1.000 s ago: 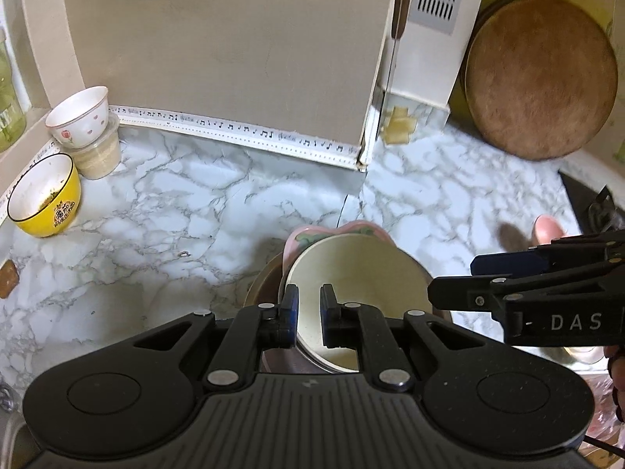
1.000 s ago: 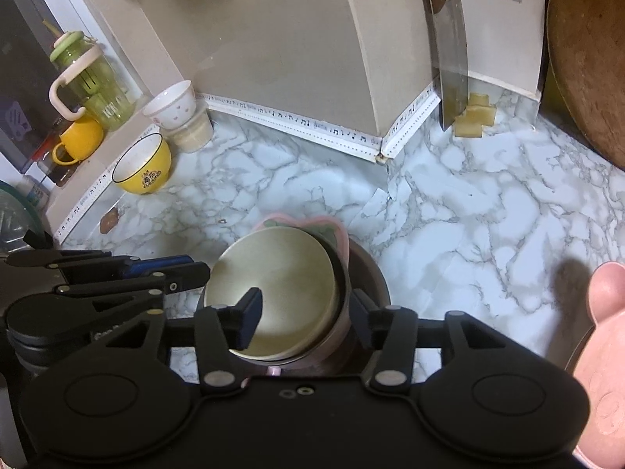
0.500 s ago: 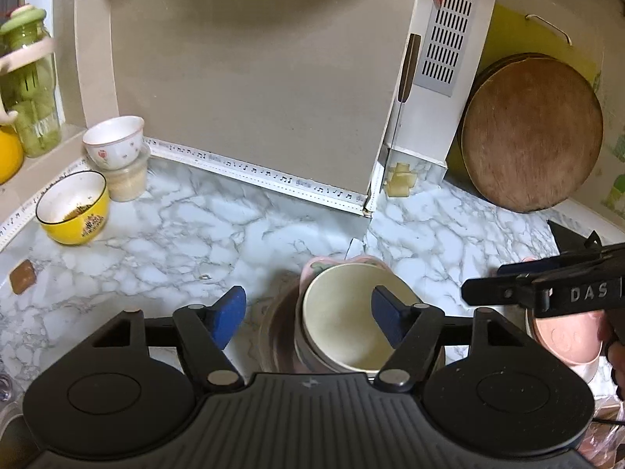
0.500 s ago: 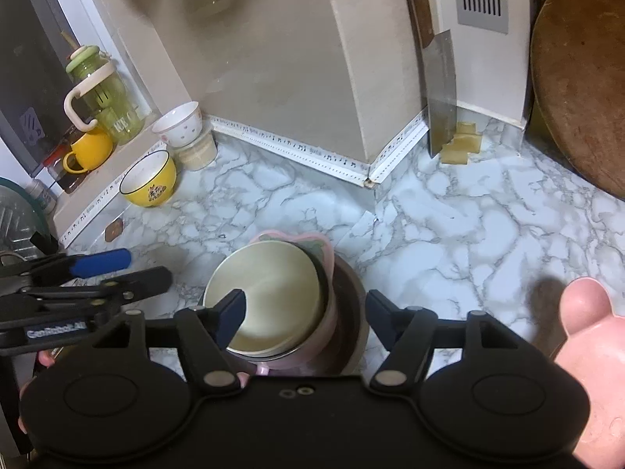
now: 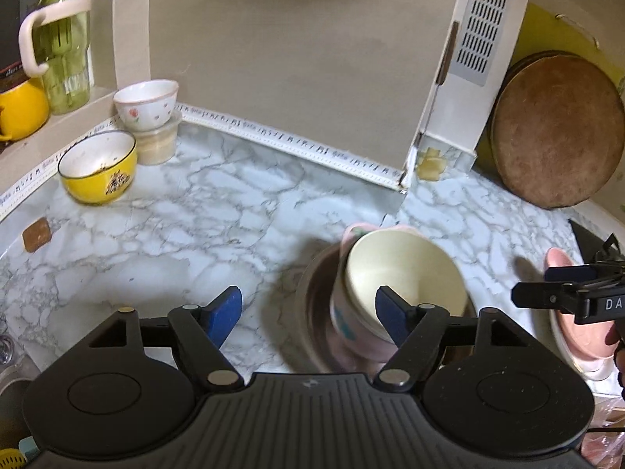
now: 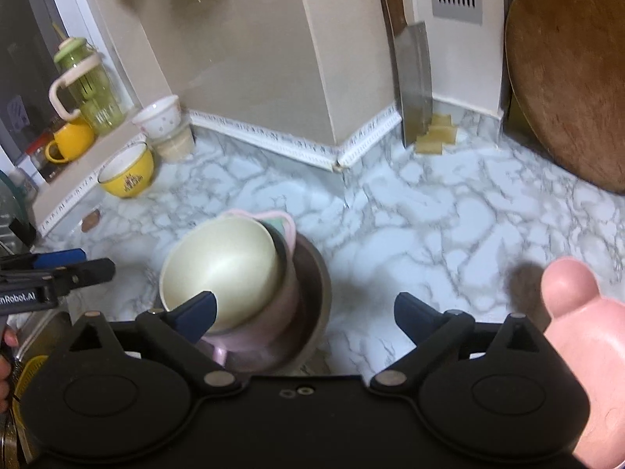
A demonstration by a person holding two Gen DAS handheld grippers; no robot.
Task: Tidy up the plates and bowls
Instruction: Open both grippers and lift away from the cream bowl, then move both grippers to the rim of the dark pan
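Cream bowl [image 5: 402,269] tops the stack (both grippers spread, empty).

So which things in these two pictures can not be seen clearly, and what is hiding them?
- Pink bowl, left wrist view: its inside is hidden by the cream bowl nested in it.
- Brown dish, right wrist view: the stack and the right tool cover most of it.
- Pink plate, right wrist view: cut off by the frame edge.
- Yellow bowl, left wrist view: the dark bits inside are too small to identify.

left gripper [image 5: 308,312] and right gripper [image 6: 304,310] gape wide.
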